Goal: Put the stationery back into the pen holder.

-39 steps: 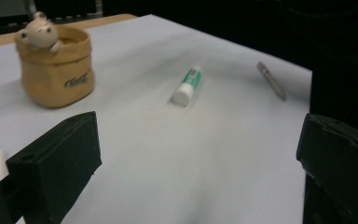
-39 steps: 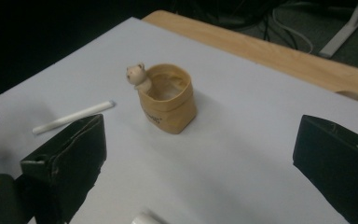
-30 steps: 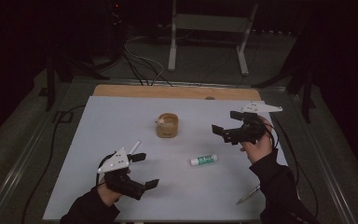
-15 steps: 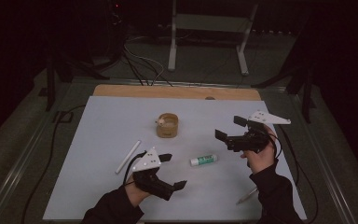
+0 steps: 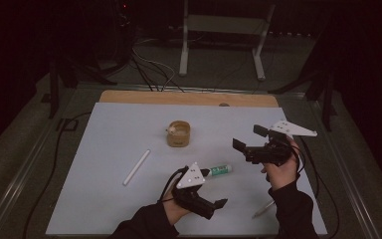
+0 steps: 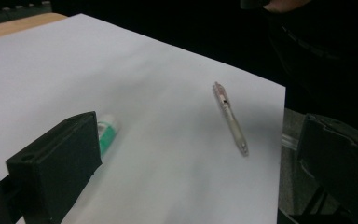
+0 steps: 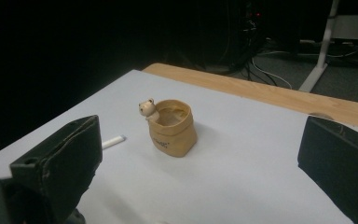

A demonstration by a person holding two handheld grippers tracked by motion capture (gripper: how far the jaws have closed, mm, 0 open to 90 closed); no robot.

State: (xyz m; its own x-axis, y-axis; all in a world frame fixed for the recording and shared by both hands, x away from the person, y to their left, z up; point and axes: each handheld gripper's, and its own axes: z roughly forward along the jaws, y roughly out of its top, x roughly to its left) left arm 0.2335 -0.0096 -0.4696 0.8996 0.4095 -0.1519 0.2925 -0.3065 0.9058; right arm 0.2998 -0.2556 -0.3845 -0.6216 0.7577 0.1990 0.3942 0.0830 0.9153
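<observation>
My left gripper is open near the table's front edge, just in front of a green-and-white tube. In the left gripper view the tube lies beside the left jaw, and a clear pen lies ahead on the white sheet. My right gripper hangs open above the sheet's right side with nothing between its jaws. It faces a tan pouch-shaped cup with a small bear figure on its rim. The cup stands mid-table.
A white stick lies left of centre on the white sheet. The pen rests near the front right, by the right forearm. A wooden strip runs along the far edge. Cables and a stand are on the floor beyond.
My left gripper has moved to the right along the front edge, up to the tube. My right gripper has dropped a little and drifted slightly nearer the person.
</observation>
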